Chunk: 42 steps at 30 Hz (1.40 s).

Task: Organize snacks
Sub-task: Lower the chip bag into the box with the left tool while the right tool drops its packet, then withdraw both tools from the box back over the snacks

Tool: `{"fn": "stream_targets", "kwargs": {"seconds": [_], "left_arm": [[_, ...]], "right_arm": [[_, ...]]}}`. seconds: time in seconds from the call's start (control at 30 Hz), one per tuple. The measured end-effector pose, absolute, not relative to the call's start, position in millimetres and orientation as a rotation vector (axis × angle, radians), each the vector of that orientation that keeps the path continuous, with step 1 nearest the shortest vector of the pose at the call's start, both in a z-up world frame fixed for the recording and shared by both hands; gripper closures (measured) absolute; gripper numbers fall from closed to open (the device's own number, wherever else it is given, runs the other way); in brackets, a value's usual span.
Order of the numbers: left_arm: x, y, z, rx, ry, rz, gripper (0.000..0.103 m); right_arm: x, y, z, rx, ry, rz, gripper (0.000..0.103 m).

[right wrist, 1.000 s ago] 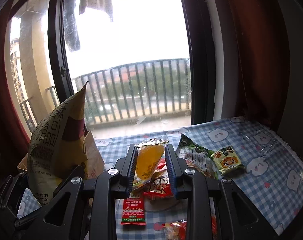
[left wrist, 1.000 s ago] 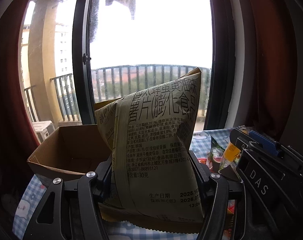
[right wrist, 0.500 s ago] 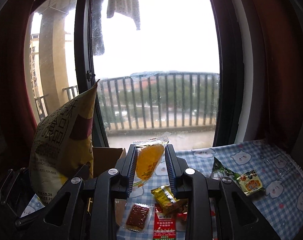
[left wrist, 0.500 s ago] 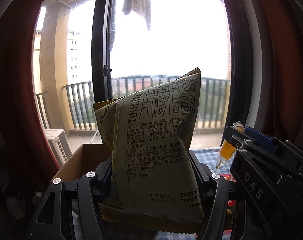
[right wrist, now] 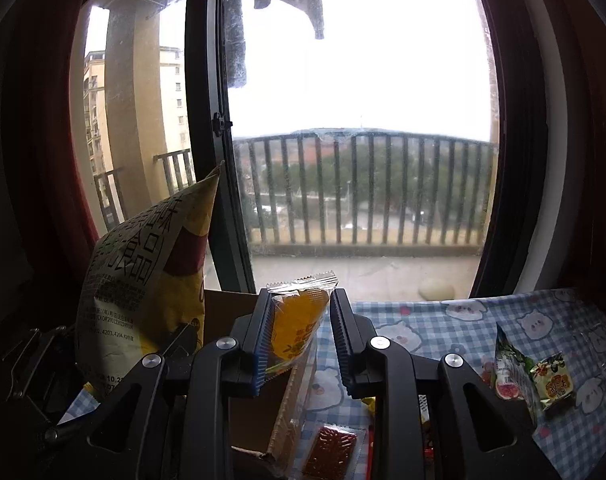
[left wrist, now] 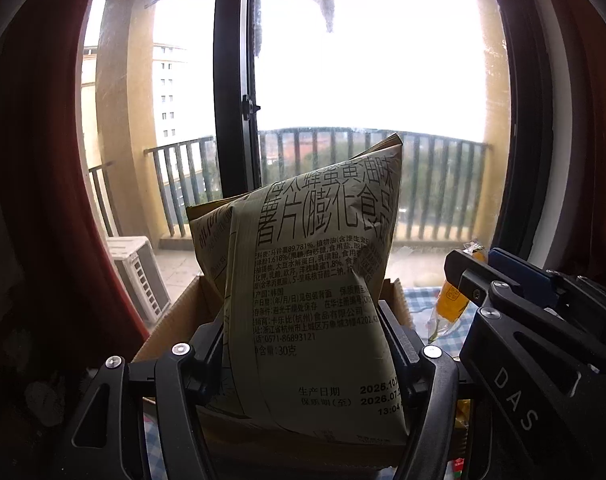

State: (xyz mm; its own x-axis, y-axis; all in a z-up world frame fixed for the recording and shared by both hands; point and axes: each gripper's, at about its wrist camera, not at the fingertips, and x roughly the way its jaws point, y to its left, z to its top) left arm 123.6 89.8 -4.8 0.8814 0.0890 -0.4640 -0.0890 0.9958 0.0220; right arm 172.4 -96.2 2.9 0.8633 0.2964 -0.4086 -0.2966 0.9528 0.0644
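The left gripper point(left wrist: 303, 344) pinches the chip bag point(left wrist: 303, 292); the right gripper point(right wrist: 299, 340) pinches the orange packet point(right wrist: 295, 324). Lower each well inside the cardboard box point(left wrist: 171, 320) before spreading the fingers.

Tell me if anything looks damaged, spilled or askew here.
Nothing spilled or torn. The chip bag in the left gripper and the orange packet in the right gripper look intact. The packet leans slightly.

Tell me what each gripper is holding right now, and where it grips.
Left gripper: chip bag, pinched across its lower sides. Right gripper: orange snack packet, pinched at mid-body.
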Motion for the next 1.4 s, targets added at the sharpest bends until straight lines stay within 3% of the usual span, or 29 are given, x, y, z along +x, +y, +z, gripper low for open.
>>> {"fn": "stream_targets", "kwargs": {"seconds": [0.2,0.37,0.67,0.77,0.83,0.87,1.4], "left_arm": [[138,105,-28,0.012,0.571,0.101,0.034],[140,115,-35,0.007,0.583,0.126,0.016],[156,126,-45,0.005,0.647,0.156,0.005],[156,126,-45,0.006,0.641,0.177,0.004],[157,128,-44,-0.012,0.649,0.158,0.001],[156,128,-43,-0.017,0.649,0.156,0.001],[123,112,-24,-0.012,0.588,0.12,0.001]], "right_arm": [[192,-69,-16,-0.021,0.506,0.383,0.072],[204,-53,-33,-0.02,0.581,0.437,0.072],[216,-39,-50,-0.033,0.655,0.472,0.07],[217,-39,-52,-0.049,0.649,0.442,0.047],[216,-44,-50,-0.042,0.622,0.421,0.022],[216,-45,-49,-0.036,0.615,0.422,0.017],[183,-60,-27,-0.06,0.569,0.412,0.014]]}}
